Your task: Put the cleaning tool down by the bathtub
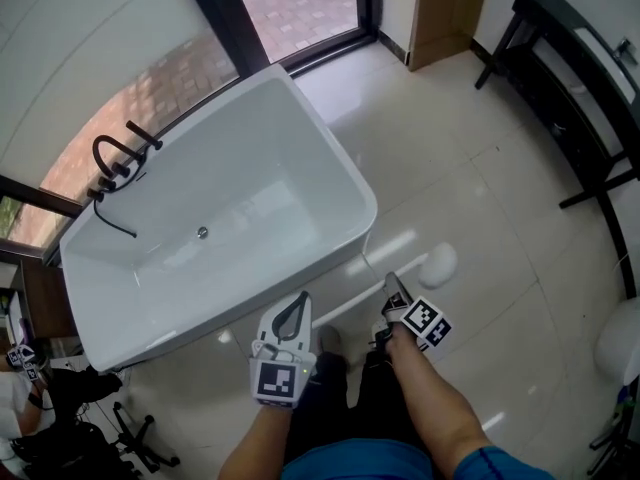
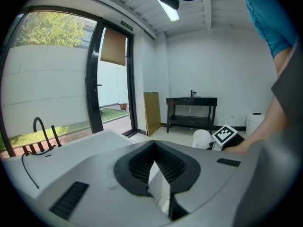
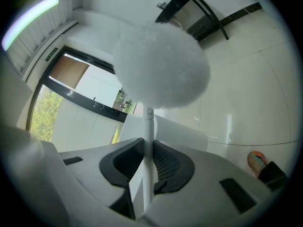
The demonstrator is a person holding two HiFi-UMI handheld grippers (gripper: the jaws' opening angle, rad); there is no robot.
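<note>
The cleaning tool is a thin white stick (image 3: 149,141) with a fluffy white head (image 3: 161,70). In the head view the head (image 1: 437,264) hangs low over the tiled floor, just right of the white bathtub (image 1: 345,163). My right gripper (image 1: 395,290) is shut on the stick, which runs up between its jaws (image 3: 147,174). My left gripper (image 1: 293,313) is at the tub's near corner, its jaws shut with nothing between them (image 2: 158,183). From the left gripper view, the tub rim (image 2: 94,138) lies ahead, with the tool head (image 2: 201,138) off to the right.
A black faucet (image 1: 115,158) stands on the tub's far left rim. A black console table (image 1: 570,88) lines the right wall, with a white bin (image 1: 620,343) below it. A wooden panel (image 1: 445,13) leans by the glass door. Dark gear (image 1: 60,418) lies lower left.
</note>
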